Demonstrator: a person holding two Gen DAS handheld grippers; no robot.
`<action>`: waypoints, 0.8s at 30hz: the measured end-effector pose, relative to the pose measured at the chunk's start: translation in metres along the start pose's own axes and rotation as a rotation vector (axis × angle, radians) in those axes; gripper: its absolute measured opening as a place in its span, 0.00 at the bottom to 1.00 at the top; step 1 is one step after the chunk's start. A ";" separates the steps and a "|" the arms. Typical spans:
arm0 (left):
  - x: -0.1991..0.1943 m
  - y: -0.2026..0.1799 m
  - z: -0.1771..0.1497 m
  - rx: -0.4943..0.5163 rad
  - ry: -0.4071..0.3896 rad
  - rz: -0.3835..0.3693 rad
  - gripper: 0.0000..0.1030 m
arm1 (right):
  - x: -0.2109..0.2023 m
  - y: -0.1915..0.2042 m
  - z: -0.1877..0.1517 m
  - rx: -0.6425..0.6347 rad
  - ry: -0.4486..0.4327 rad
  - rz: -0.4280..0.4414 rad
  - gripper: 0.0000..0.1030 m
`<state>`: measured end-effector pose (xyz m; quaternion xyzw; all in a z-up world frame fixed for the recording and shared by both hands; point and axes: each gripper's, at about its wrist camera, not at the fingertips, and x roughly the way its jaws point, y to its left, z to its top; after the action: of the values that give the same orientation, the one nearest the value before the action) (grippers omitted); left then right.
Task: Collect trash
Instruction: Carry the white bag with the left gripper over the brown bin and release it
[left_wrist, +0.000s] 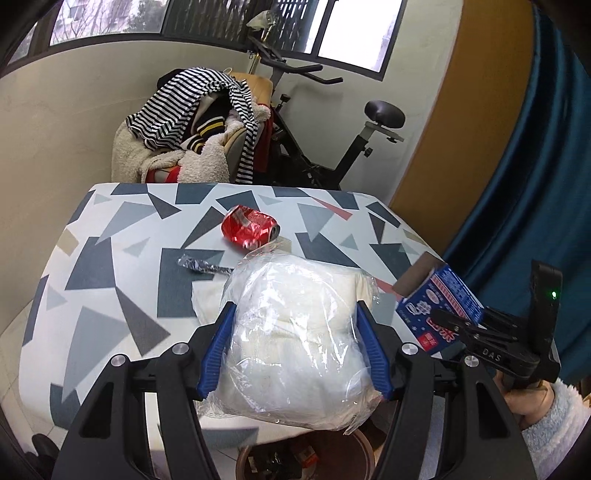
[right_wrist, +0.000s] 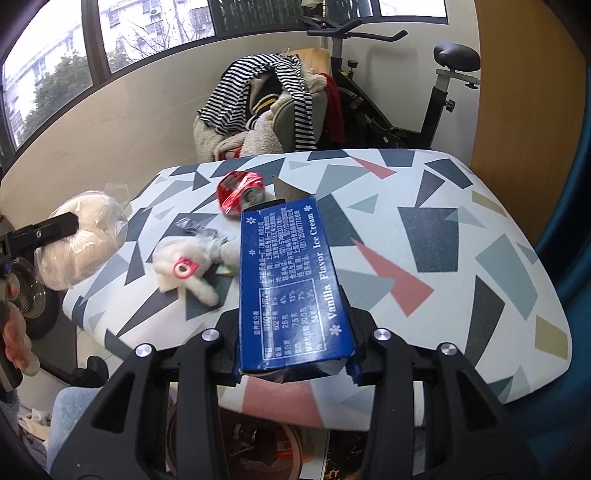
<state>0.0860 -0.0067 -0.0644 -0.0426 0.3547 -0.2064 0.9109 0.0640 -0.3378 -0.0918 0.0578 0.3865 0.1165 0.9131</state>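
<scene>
My left gripper (left_wrist: 295, 317) is shut on a clear plastic bag of white stuff (left_wrist: 295, 339), held over the table's near edge; the bag also shows in the right wrist view (right_wrist: 79, 243). My right gripper (right_wrist: 295, 295) is shut on a blue ice cream box (right_wrist: 291, 288), also seen in the left wrist view (left_wrist: 439, 306). A crushed red can (left_wrist: 249, 227) lies on the patterned table (left_wrist: 110, 258). A crumpled white tissue with a pink ring (right_wrist: 184, 269) and a dark wrapper (left_wrist: 203, 266) lie near it.
A round trash bin (left_wrist: 306, 458) stands on the floor below the table's near edge, also visible in the right wrist view (right_wrist: 258, 450). A chair piled with clothes (left_wrist: 192, 129) and an exercise bike (left_wrist: 332, 147) stand behind the table. A blue curtain (left_wrist: 535, 184) hangs at right.
</scene>
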 end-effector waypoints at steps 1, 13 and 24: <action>-0.003 -0.002 -0.004 0.003 -0.002 -0.002 0.60 | -0.002 0.002 -0.002 -0.003 -0.001 0.002 0.40; -0.031 -0.013 -0.069 0.002 0.009 -0.032 0.60 | -0.023 0.022 -0.031 -0.028 0.009 0.048 0.40; -0.031 -0.012 -0.121 -0.006 0.057 -0.049 0.61 | -0.031 0.028 -0.053 -0.014 0.011 0.079 0.40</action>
<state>-0.0193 0.0038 -0.1322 -0.0479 0.3799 -0.2285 0.8951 -0.0002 -0.3176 -0.1017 0.0659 0.3881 0.1553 0.9061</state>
